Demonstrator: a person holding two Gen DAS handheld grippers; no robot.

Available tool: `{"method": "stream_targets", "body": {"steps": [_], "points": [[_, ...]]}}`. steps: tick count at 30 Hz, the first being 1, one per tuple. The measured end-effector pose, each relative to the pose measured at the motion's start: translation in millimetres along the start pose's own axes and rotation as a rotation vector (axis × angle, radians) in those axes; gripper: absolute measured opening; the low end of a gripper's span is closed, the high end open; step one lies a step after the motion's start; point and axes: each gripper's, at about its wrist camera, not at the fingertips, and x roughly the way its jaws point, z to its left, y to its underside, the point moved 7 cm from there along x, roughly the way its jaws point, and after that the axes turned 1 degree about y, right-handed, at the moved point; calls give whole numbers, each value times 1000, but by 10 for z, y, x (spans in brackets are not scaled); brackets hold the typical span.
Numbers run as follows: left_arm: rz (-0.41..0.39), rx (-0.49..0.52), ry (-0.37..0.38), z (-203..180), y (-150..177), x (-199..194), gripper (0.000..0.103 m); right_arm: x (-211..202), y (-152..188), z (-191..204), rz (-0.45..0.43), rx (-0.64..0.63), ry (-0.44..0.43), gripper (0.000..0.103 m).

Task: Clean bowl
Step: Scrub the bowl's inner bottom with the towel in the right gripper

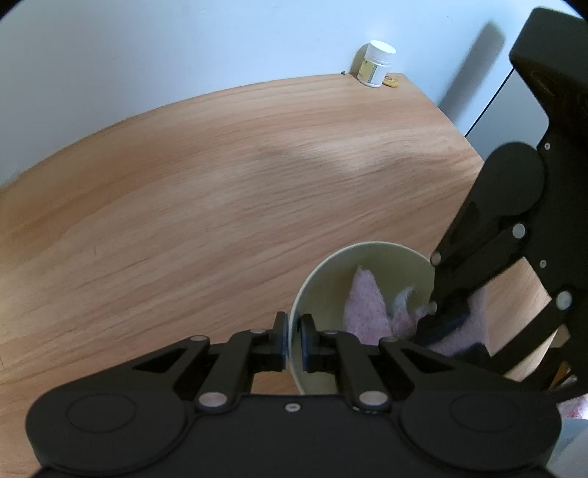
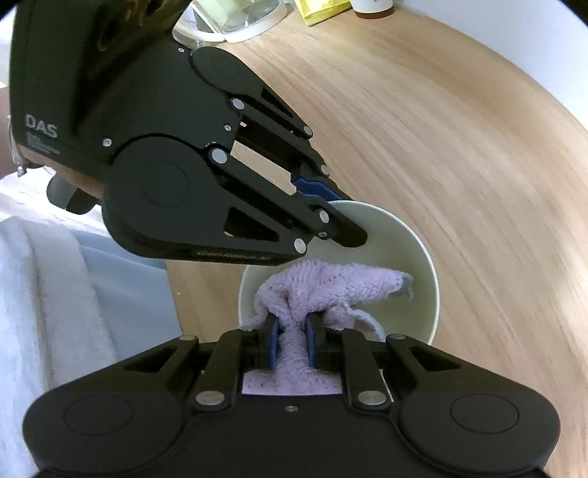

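Observation:
A pale cream bowl (image 1: 371,264) stands on the wooden table near its front edge. My left gripper (image 1: 293,340) is shut on the bowl's rim, one pad outside the wall and one inside. A fluffy pink cloth (image 2: 323,283) lies bunched inside the bowl (image 2: 411,253). My right gripper (image 2: 292,343) is shut on a fold of that cloth and points down into the bowl. In the left wrist view the right gripper (image 1: 437,316) reaches in from the right, over the cloth (image 1: 367,305). In the right wrist view the left gripper (image 2: 330,206) pinches the bowl's far left rim.
A white jar (image 1: 376,64) and a small yellow item (image 1: 391,81) sit at the table's far corner by the wall. Pale containers (image 2: 239,18) and a yellow packet (image 2: 321,9) stand at the back of the table. White fabric (image 2: 44,294) lies at the left.

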Motion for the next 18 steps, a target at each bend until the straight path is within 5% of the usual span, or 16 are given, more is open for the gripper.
{"method": "stream_targets", "body": {"steps": [4, 8, 12, 18], "points": [[1, 6, 4, 15, -1, 3, 6, 102, -99, 20, 101, -85, 219, 18], [2, 12, 8, 31, -2, 6, 7, 223, -262, 52, 93, -190, 429, 18], [3, 18, 12, 46, -3, 8, 7, 309, -484, 56, 25, -205, 505, 19], [9, 22, 44, 46, -5, 11, 8, 312, -752, -56, -85, -174, 493, 19]]}}
